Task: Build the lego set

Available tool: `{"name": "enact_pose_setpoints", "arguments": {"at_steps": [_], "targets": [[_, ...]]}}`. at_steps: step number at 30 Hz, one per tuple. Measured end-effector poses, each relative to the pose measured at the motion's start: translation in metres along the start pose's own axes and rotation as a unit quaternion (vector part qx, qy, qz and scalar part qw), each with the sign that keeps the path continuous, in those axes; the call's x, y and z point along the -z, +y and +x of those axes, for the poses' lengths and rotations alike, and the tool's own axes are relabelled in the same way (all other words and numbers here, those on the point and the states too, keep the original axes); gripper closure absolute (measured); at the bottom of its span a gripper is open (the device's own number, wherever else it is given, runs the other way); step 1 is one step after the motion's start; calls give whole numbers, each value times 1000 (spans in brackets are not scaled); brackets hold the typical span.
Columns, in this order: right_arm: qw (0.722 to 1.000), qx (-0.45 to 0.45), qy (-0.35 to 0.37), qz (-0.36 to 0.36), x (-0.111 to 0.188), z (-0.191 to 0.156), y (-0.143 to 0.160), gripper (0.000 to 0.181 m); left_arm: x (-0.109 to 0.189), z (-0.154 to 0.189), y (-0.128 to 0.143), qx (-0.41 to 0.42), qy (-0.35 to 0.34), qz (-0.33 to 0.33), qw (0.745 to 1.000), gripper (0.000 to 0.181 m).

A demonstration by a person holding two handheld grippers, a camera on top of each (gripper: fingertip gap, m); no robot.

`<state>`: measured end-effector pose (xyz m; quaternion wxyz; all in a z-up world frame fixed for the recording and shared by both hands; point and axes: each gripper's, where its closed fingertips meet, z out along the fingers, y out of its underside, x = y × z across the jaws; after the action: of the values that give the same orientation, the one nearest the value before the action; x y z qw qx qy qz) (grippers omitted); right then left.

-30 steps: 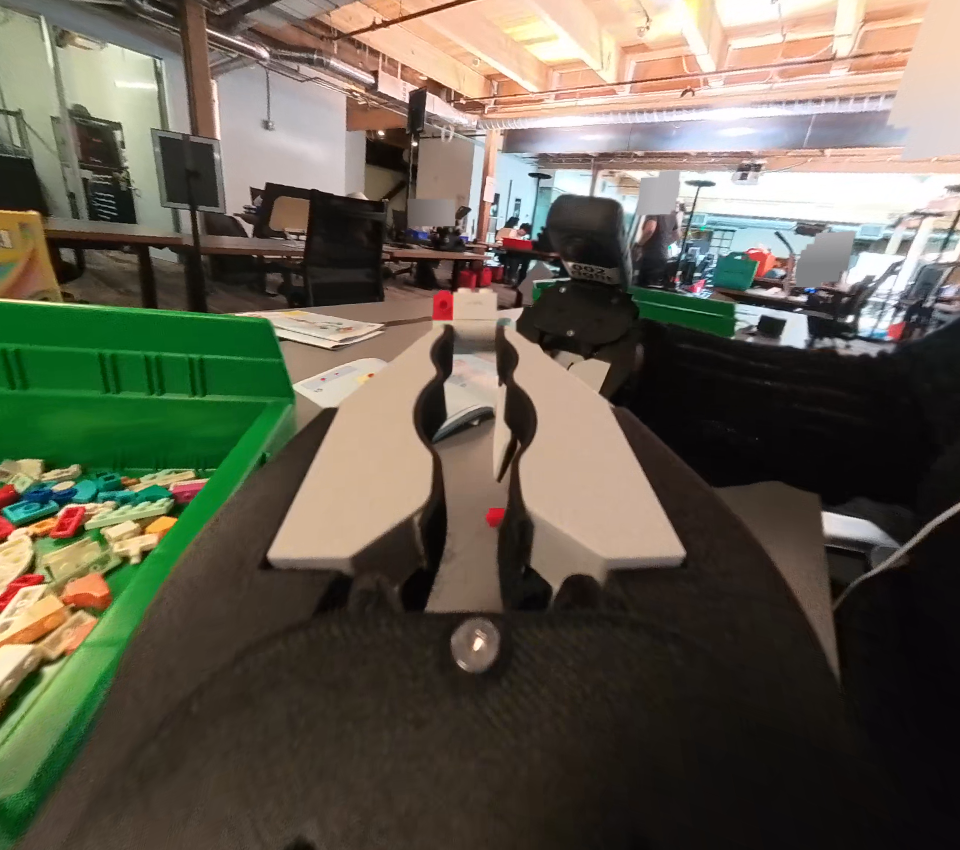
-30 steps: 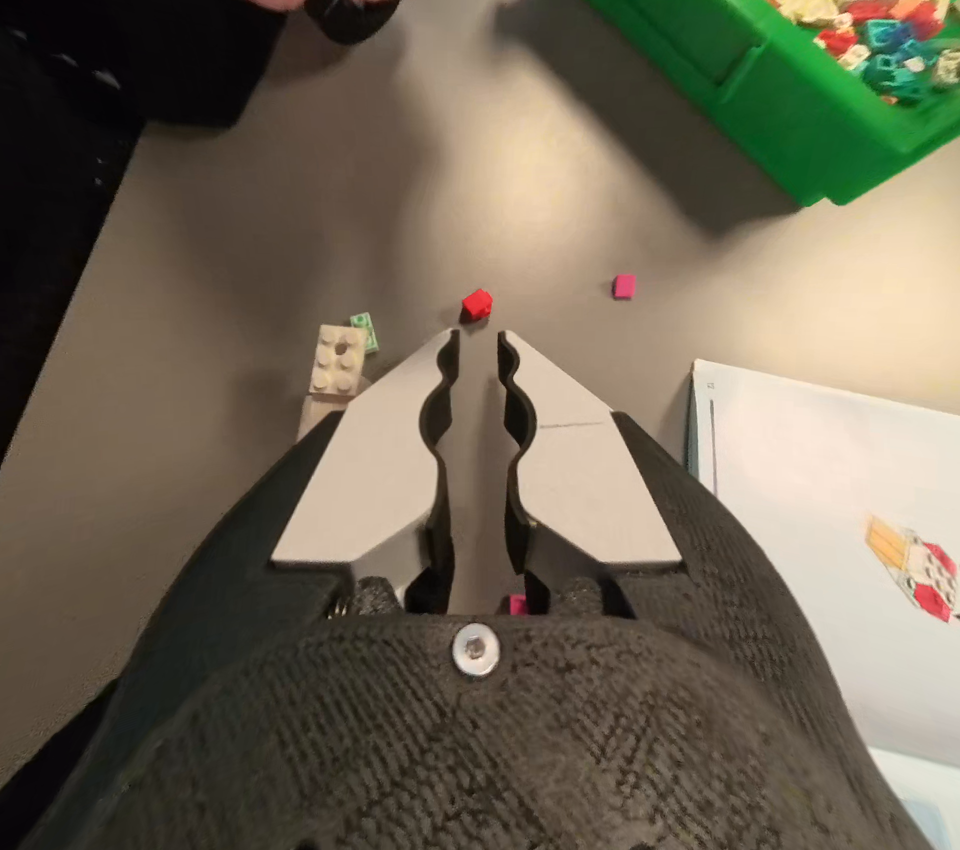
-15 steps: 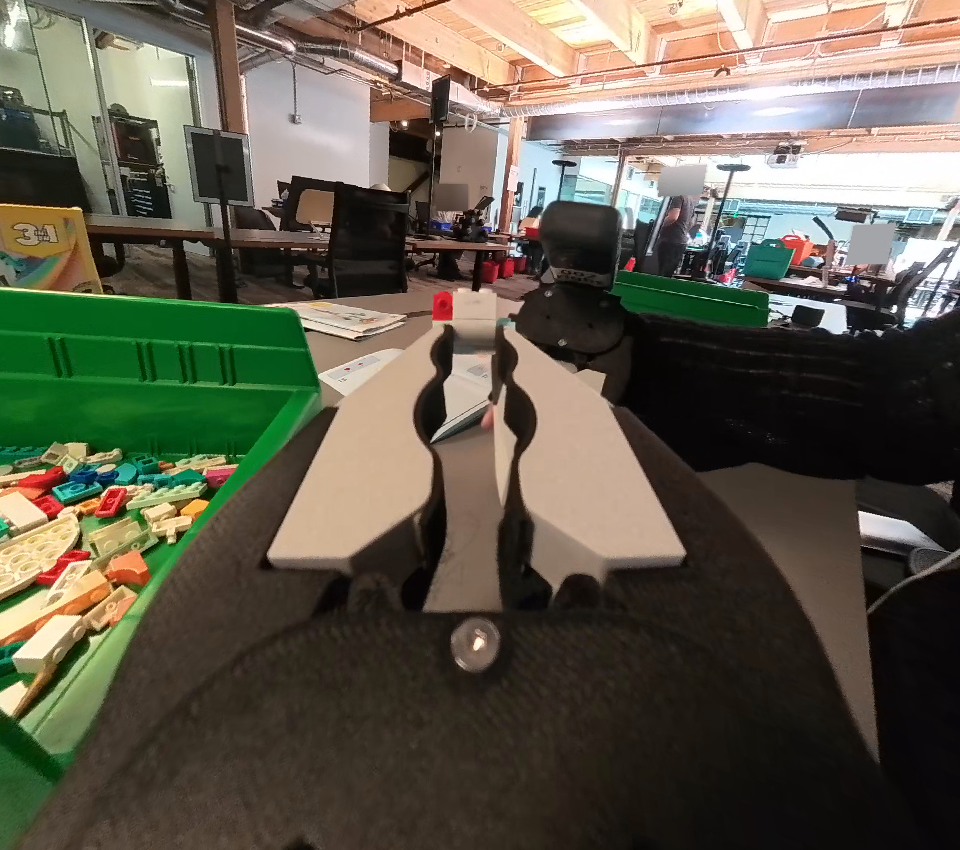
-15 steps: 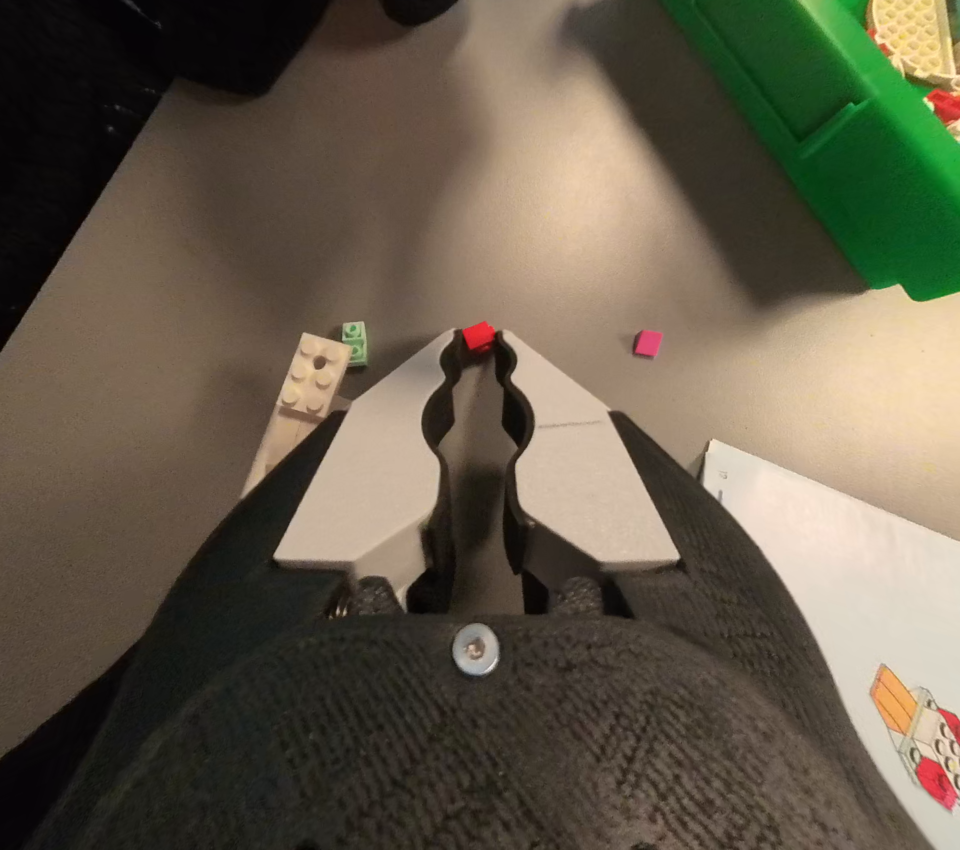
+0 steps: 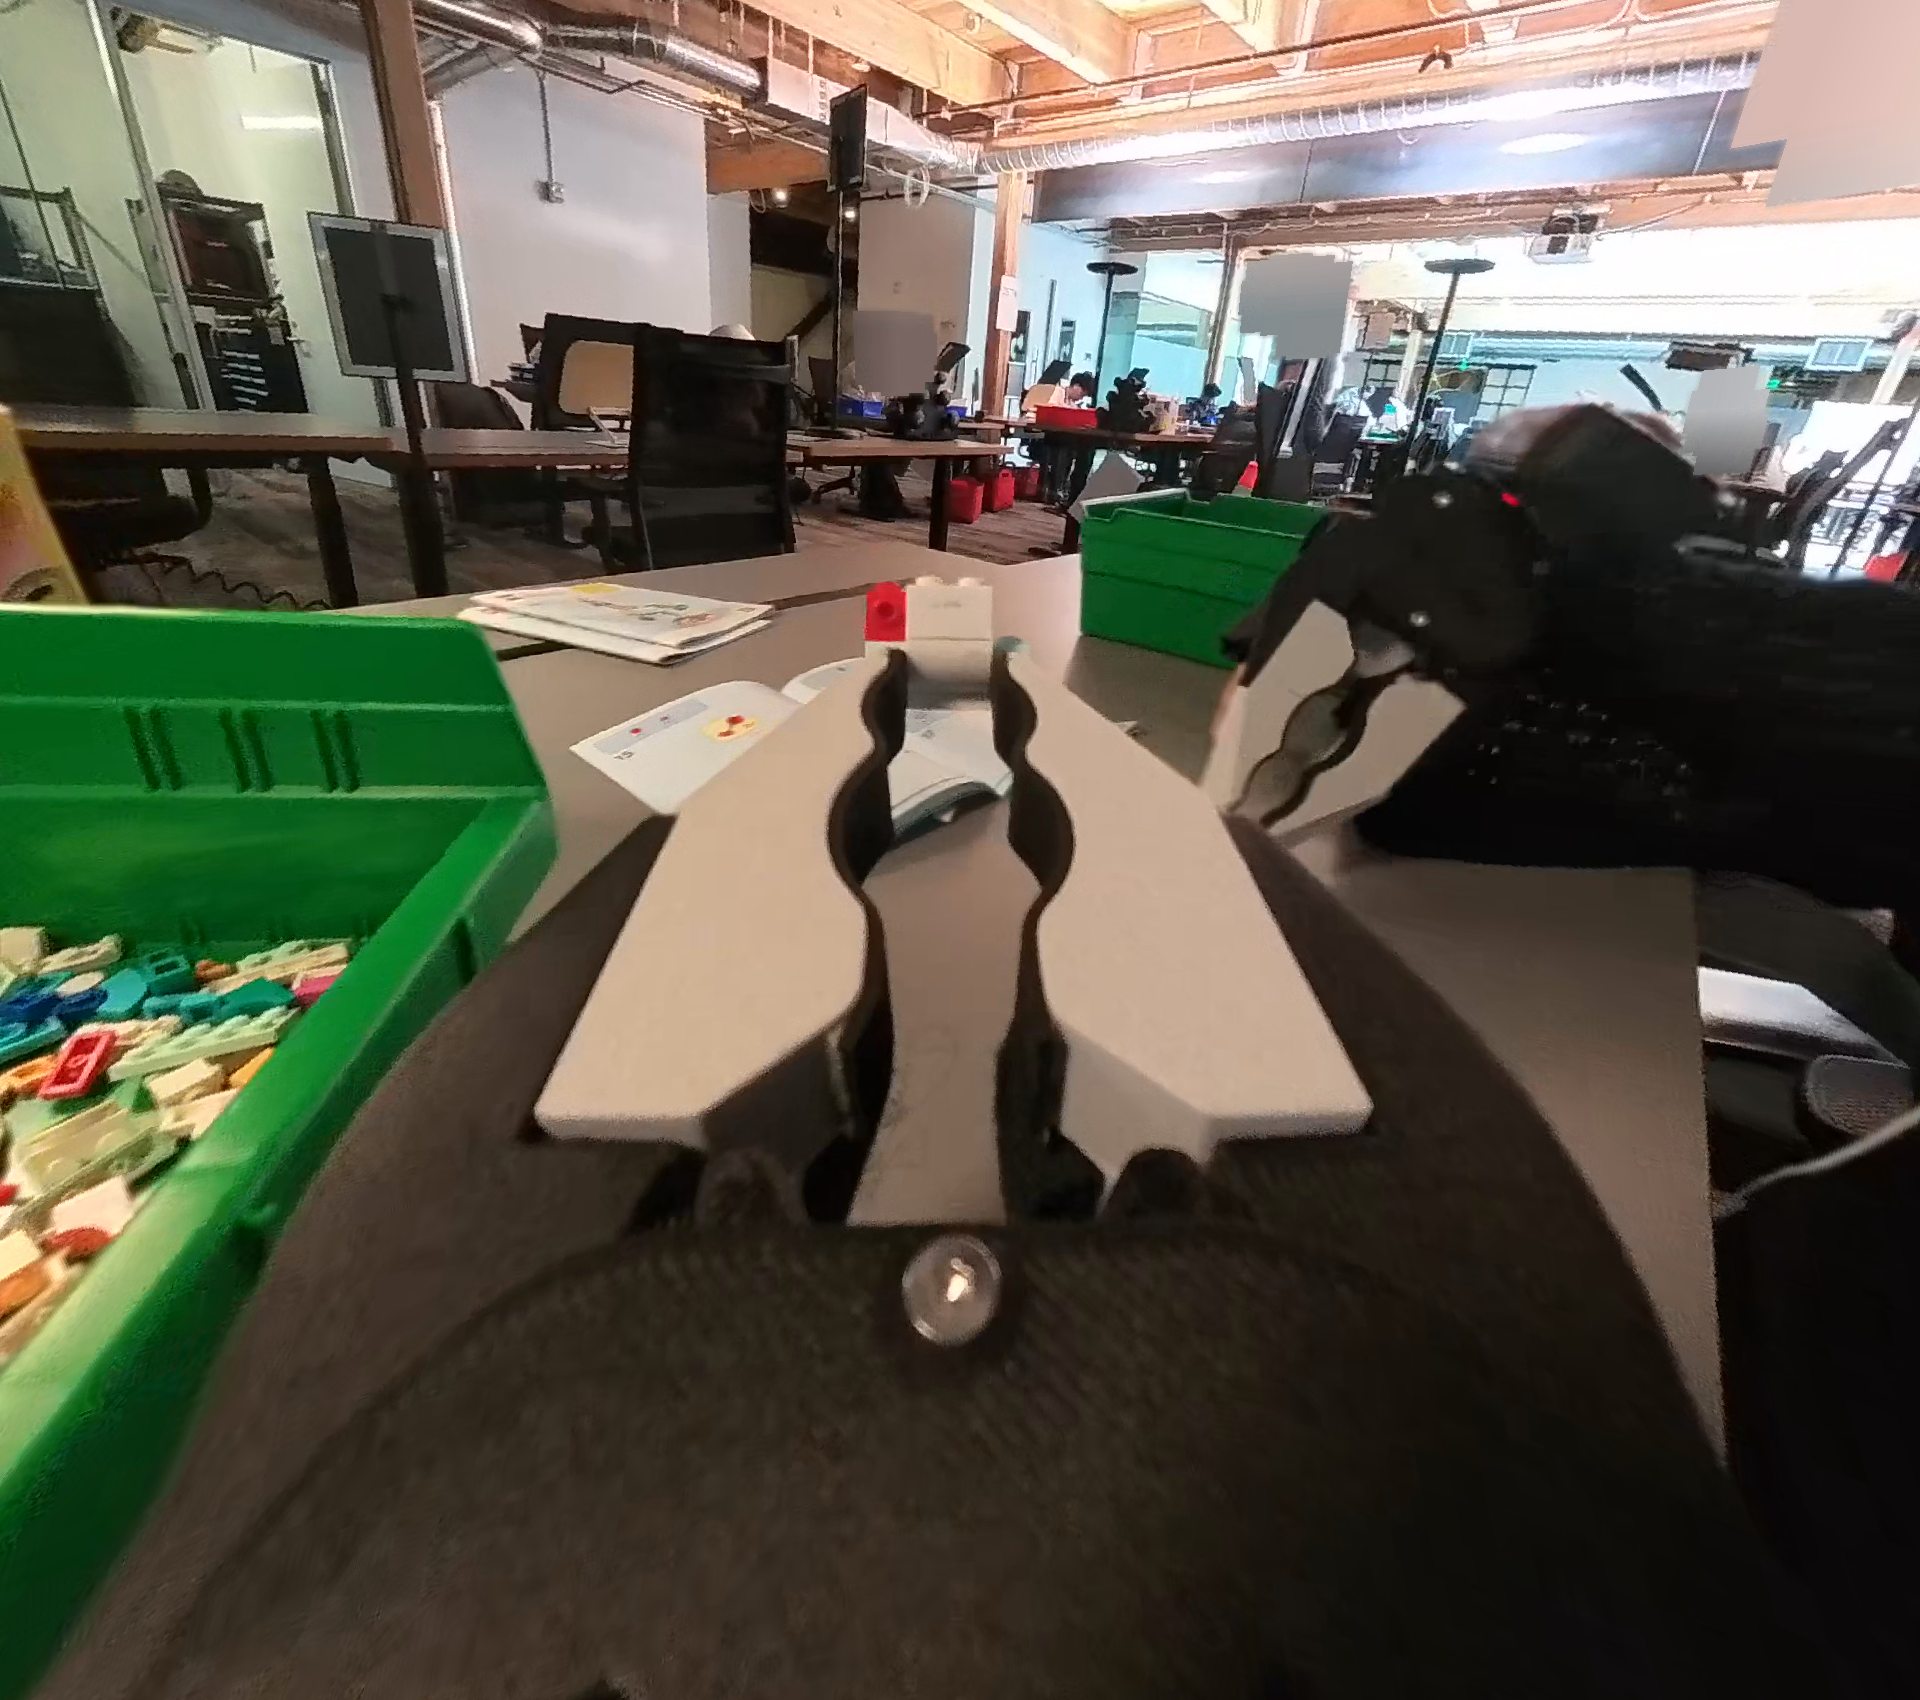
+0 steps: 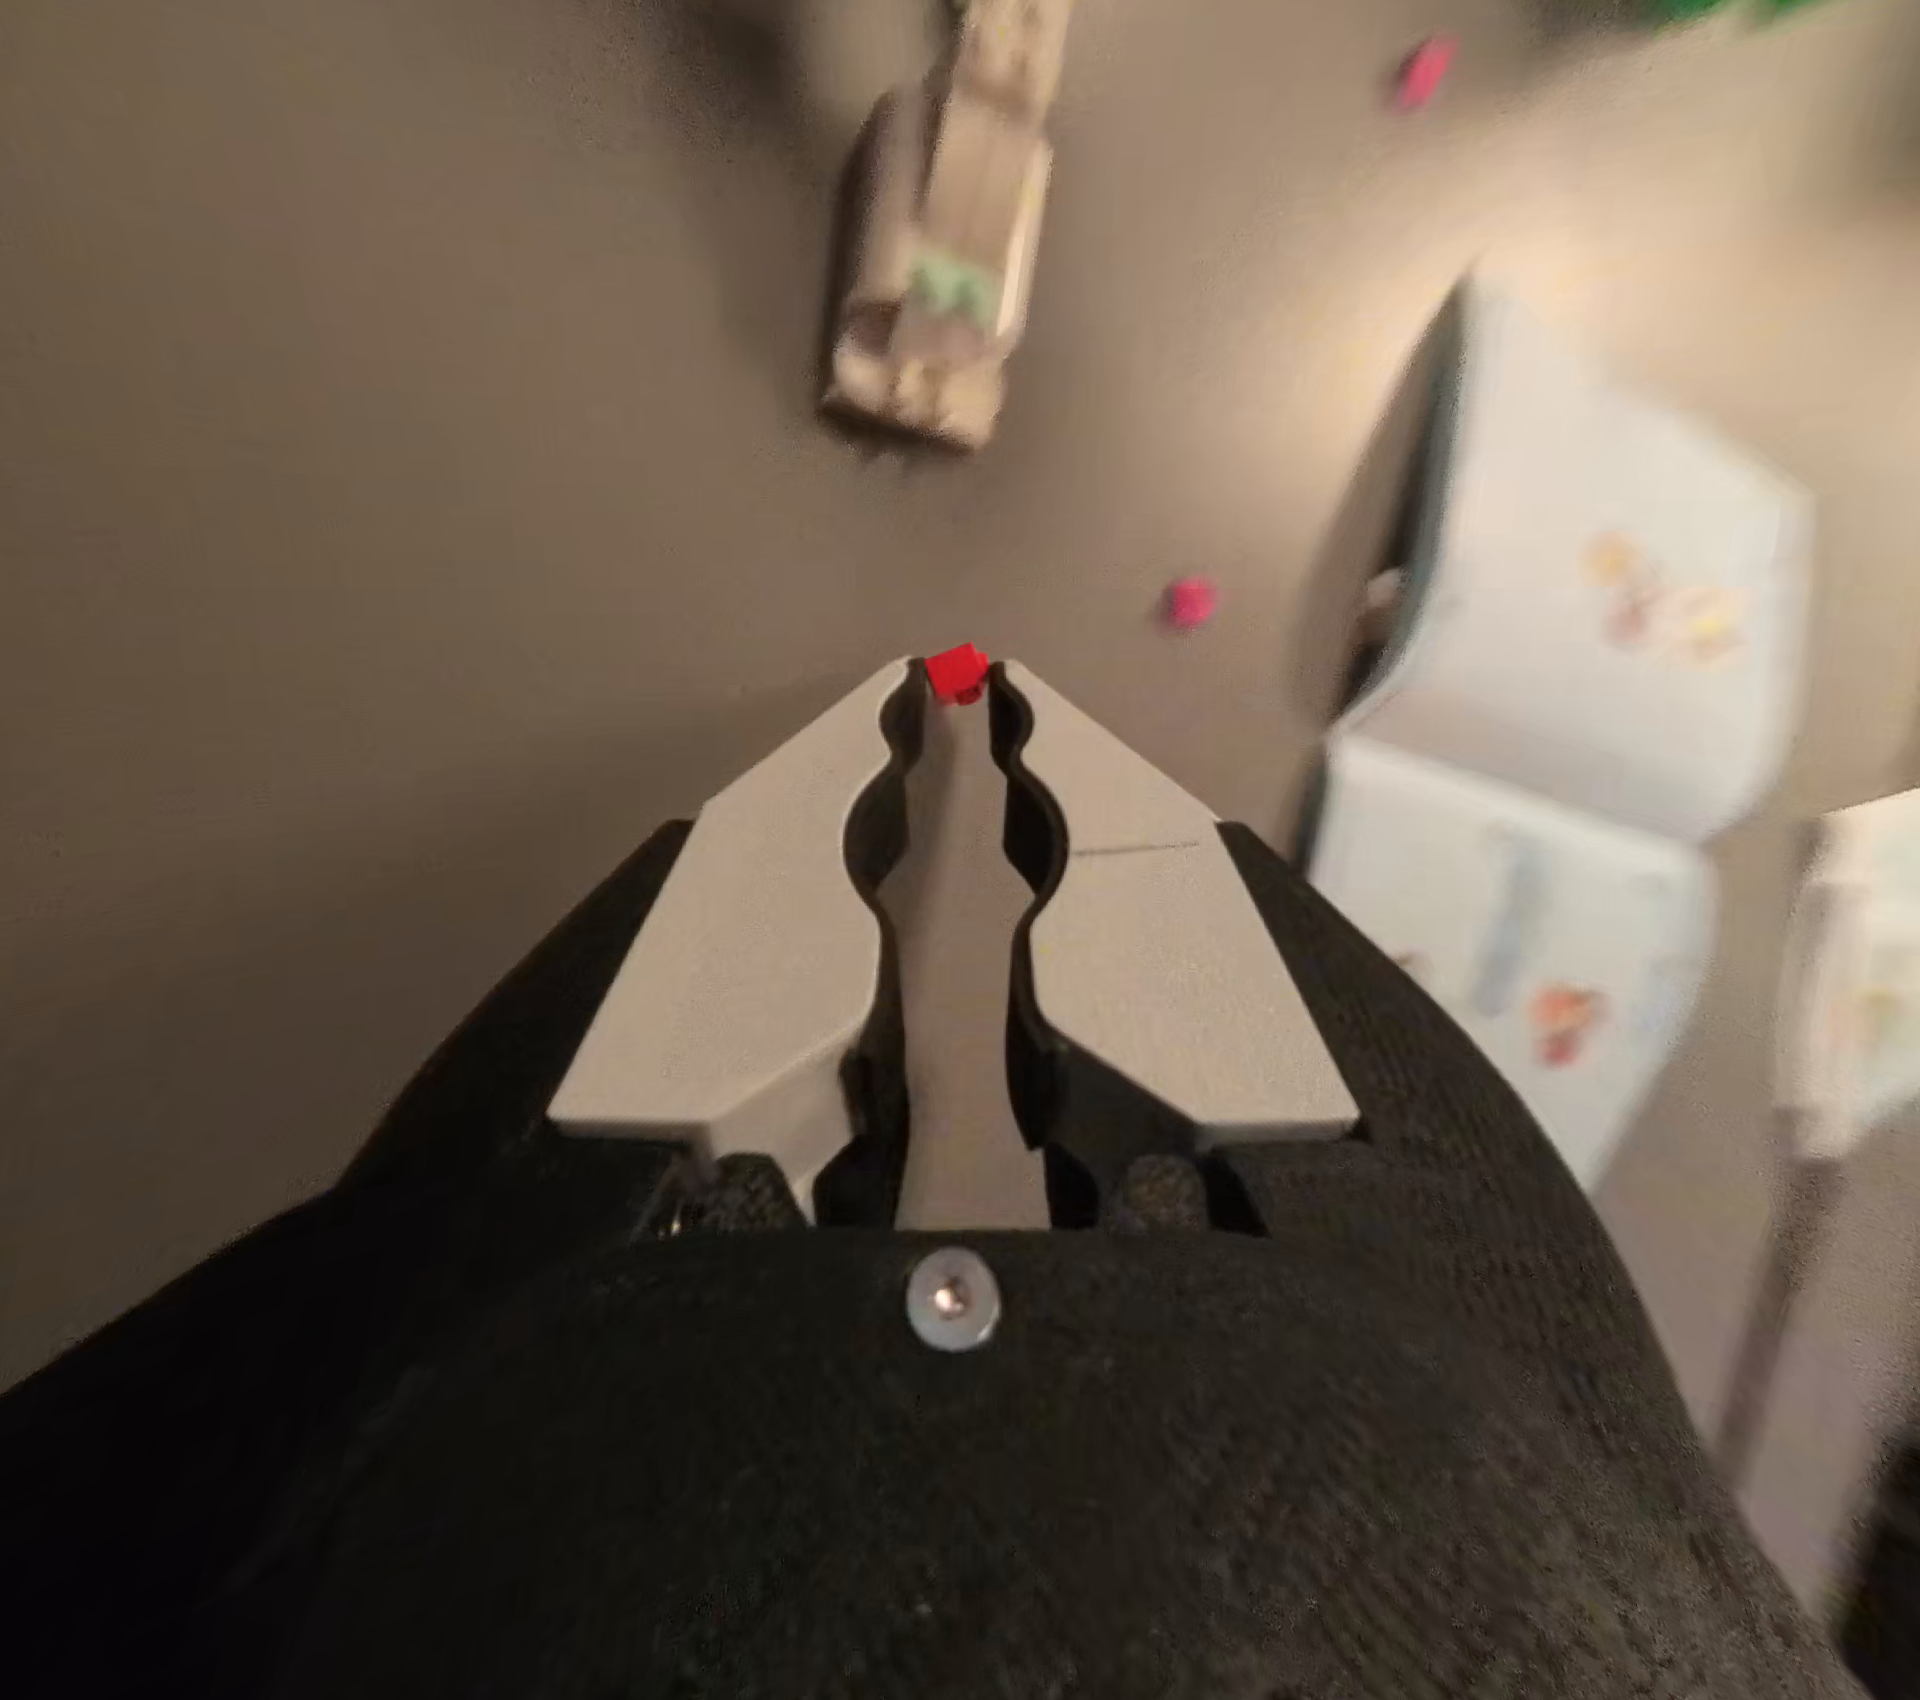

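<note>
My left gripper (image 5: 948,658) is shut on a small white lego assembly (image 5: 948,620) with a red brick (image 5: 884,611) on its left side, held up above the table. My right gripper (image 6: 956,682) is shut on a tiny red brick (image 6: 956,674) and is lifted off the grey table; it also shows at the right of the left wrist view (image 5: 1311,720). A blurred tan lego build with green pieces (image 6: 951,237) lies on the table beyond the right gripper.
A green bin (image 5: 239,829) of several mixed lego pieces is at my left. Open instruction booklets (image 6: 1538,611) lie at the right, also in the left wrist view (image 5: 727,725). Two pink bricks (image 6: 1188,603) (image 6: 1421,71) lie on the table. Another green bin (image 5: 1184,585) stands behind.
The right gripper closed on the red brick, lifted it from the table and swung, blurring its view. The left gripper kept holding its assembly and shifted slightly.
</note>
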<state>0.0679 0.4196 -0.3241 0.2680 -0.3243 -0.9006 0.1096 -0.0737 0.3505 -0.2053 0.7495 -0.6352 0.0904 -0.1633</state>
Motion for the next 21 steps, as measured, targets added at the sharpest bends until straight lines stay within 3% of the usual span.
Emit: {"name": "enact_pose_setpoints", "arguments": {"at_steps": [1,4,9,14,21], "targets": [[999,-38,-37,-7,7,-10,7,171,-1,3,1,-4,4,-2,1000,166],[987,-122,-101,-25,24,-24,22,171,-4,11,4,-12,17,-11,1000,166],[970,-210,-104,-58,21,-26,39,171,-1,11,5,-16,15,-13,1000,166],[954,-281,-99,-10,18,-26,31,154,0,10,5,-12,15,-12,1000,166],[952,-284,-102,52,24,-37,24,153,-1,15,8,-16,27,-21,999,166]]}}
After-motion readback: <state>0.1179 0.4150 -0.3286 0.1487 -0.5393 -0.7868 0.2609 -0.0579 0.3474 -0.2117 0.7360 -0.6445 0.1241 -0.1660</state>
